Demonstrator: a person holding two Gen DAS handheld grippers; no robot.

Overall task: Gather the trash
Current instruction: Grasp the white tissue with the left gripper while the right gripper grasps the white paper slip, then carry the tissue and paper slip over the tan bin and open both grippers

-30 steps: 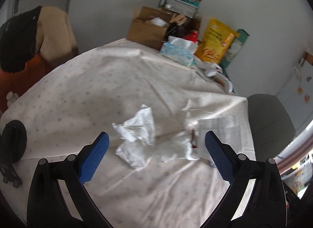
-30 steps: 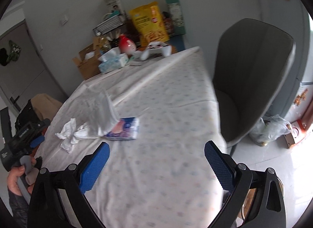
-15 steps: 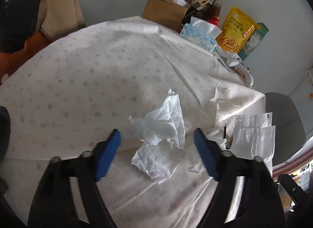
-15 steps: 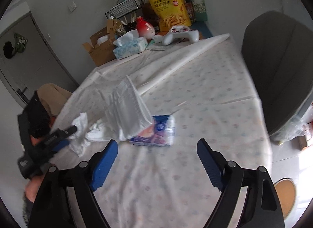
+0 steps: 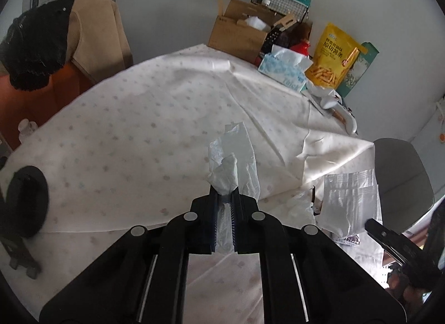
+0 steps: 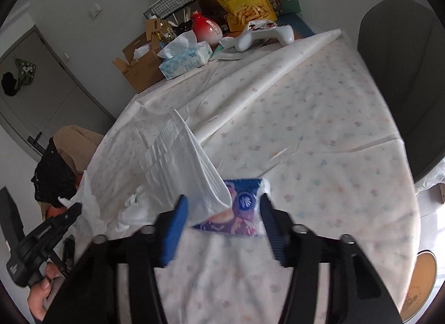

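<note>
My left gripper (image 5: 224, 194) is shut on a crumpled white tissue (image 5: 233, 157) and holds it just above the white dotted tablecloth (image 5: 139, 129). My right gripper (image 6: 222, 210) is open, its blue pads on either side of a purple tissue pack (image 6: 236, 212) with white folded tissues (image 6: 183, 168) sticking out of it. The pads stand apart from the pack. More crumpled tissue (image 6: 130, 207) lies left of the pack. The pack's tissues also show in the left wrist view (image 5: 350, 201), at the right.
At the table's far end stand a cardboard box (image 5: 239, 33), a blue tissue box (image 5: 283, 69), a yellow snack bag (image 5: 333, 56), a red bottle (image 6: 205, 27) and a white game controller (image 6: 267, 36). A grey chair (image 6: 403, 54) stands on the right, a draped chair (image 5: 91, 34) on the left.
My left gripper closed on the crumpled tissue and lifted it. My right gripper moved forward over the tissue pack and narrowed around it.
</note>
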